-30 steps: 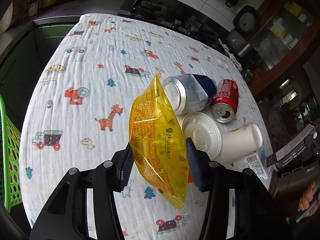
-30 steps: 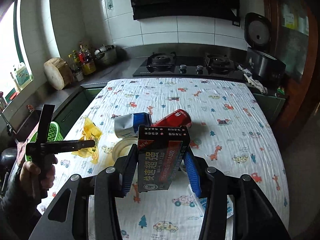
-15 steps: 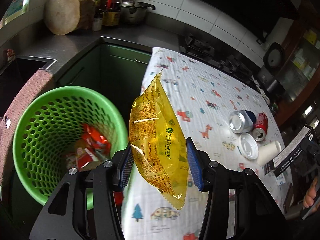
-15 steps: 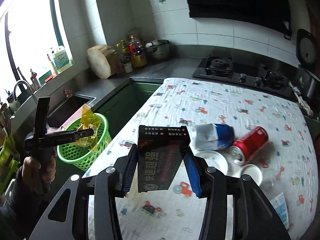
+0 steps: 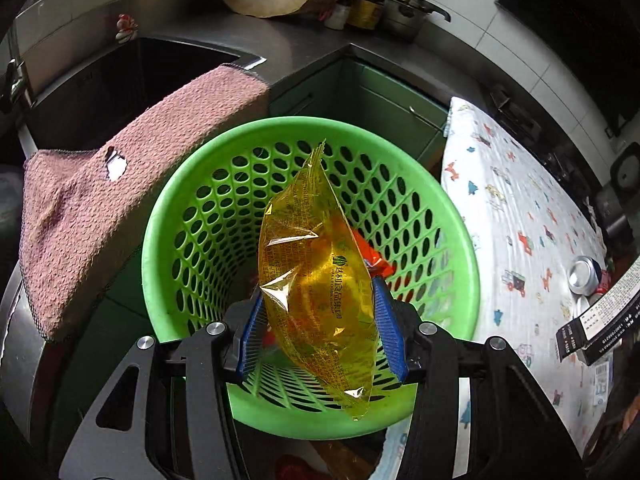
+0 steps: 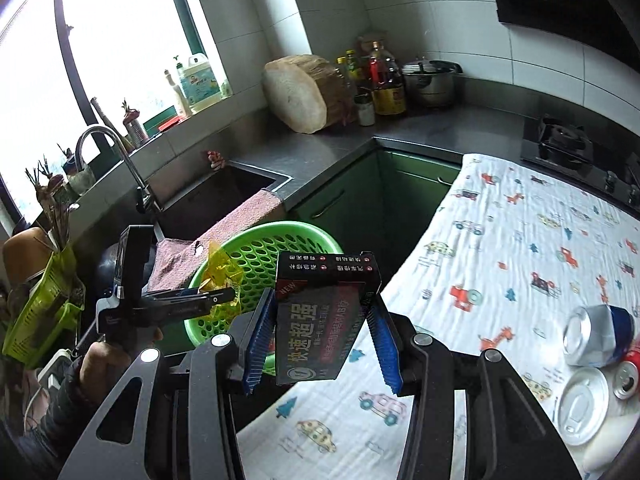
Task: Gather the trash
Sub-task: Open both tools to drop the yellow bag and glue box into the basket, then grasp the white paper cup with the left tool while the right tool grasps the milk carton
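Note:
My left gripper (image 5: 318, 296) hangs over the green perforated basket (image 5: 160, 220), pointing down into it. A crinkled yellow plastic wrapper (image 5: 304, 220) stands between its blue pads; the jaws are opening, but the pads still touch the wrapper. Red wrappers (image 5: 370, 256) lie inside the basket. My right gripper (image 6: 322, 300) is shut on a black carton with red and white print (image 6: 324, 320), held above the table's left edge, just right of the basket (image 6: 280, 228). In the right wrist view, the left gripper (image 6: 216, 294) and the wrapper (image 6: 218, 268) show over the basket's rim.
A pink towel (image 5: 100, 208) drapes from the sink edge onto the basket's left side. On the patterned tablecloth (image 6: 520, 240) lie a crushed silver-blue can (image 6: 600, 334), a red can (image 6: 628, 376) and a white lid (image 6: 582, 404). Green cabinets stand behind the basket.
Both grippers swung left from over the table toward the basket. The left one, still carrying the yellow wrapper, now sits above the basket's mouth. The right keeps hold of the black carton.

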Tool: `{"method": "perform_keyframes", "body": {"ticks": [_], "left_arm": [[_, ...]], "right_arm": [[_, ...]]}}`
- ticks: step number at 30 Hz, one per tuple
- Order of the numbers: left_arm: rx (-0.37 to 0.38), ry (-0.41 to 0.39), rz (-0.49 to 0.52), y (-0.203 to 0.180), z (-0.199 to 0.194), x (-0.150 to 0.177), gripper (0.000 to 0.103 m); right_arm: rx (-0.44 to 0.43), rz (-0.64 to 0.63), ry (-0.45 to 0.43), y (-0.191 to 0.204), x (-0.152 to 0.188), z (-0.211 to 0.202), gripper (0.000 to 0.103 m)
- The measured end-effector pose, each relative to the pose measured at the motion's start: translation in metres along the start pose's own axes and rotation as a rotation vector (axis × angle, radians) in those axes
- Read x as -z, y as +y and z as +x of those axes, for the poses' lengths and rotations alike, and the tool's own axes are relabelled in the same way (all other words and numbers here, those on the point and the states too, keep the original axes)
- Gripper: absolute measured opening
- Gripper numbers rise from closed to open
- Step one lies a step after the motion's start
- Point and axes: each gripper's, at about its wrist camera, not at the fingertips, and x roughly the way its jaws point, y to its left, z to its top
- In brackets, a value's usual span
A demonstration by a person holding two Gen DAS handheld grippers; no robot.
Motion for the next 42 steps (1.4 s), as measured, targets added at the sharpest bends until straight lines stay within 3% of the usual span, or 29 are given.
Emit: {"method": "perform_keyframes", "body": {"ticks": [3, 8, 21, 33, 37, 42], "left_arm": [[-0.009, 0.011, -0.01, 0.01, 0.006, 0.003, 0.052], [-0.015, 0.025, -0.03, 0.021, 0.01, 0.008, 0.065], [0.018, 0.007, -0.053, 0.031, 0.002, 0.02, 0.072], [0.035, -0.018, -0.042, 0.02, -0.01, 0.02, 0.072], [0.052, -0.032, -0.038, 0.009, -0.015, 0.02, 0.072], [0.07, -0.037, -0.006, -0.012, -0.017, 0.024, 0.072]], "right_arm": [[-0.021, -0.001, 0.028, 0.009, -0.007, 0.027, 0.045], [-0.04, 0.007, 0.076, 0.015, -0.015, 0.067, 0.045], [-0.087, 0.031, 0.107, 0.043, -0.032, 0.127, 0.045], [-0.04, 0.04, 0.073, 0.023, -0.02, 0.085, 0.046], [-0.001, 0.071, 0.039, 0.003, -0.009, 0.056, 0.063], [0.071, 0.111, -0.009, -0.023, 0.014, 0.01, 0.072]]}}
